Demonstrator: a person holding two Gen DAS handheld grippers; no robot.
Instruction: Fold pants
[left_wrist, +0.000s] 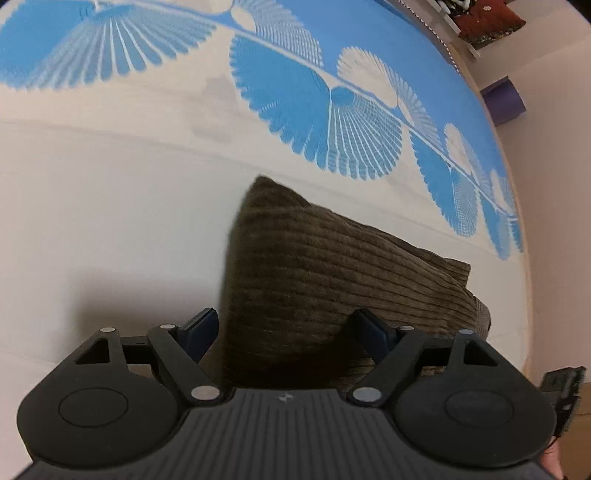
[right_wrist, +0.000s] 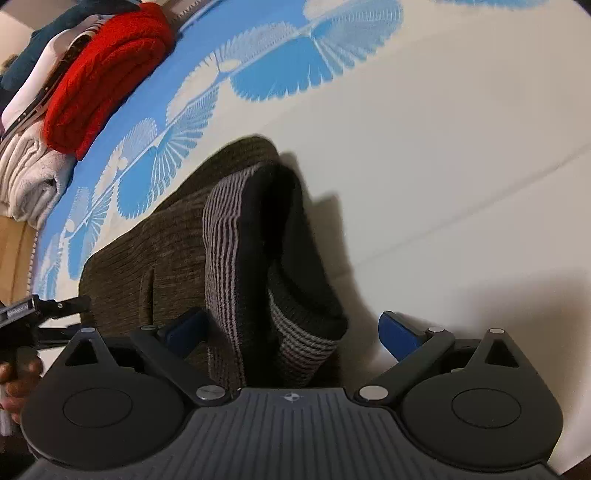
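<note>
Left wrist view: the left gripper (left_wrist: 284, 325) is pointing down at the brown corduroy pants (left_wrist: 332, 280), which are lying folded on the bed (left_wrist: 92, 206). Its two blue-padded fingers (left_wrist: 201, 326) are standing wide apart, one on either side of the near end of the folded cloth, and neither pad is pressing on it. The bed cover is showing a cream field here and a blue border with white fan motifs (left_wrist: 332, 122) toward its far edge. A purple object (left_wrist: 504, 101) is sitting beyond the bed's far right corner.

Right wrist view: the right gripper (right_wrist: 295, 330) is likewise hanging over the pants (right_wrist: 166, 243), with its fingers (right_wrist: 400, 334) spread wide. The striped ribbed waistband (right_wrist: 229, 258) is lying turned up between them, its dark lining facing the camera, and the right pad is standing clear of the cloth; whether the left pad is touching the fabric cannot be told. A stack of folded clothes topped by a red knit (right_wrist: 107, 74) is resting at the bed's far left corner. The other gripper's tip (right_wrist: 55, 306) is showing at the left edge of the view, just beside the pants.
</note>
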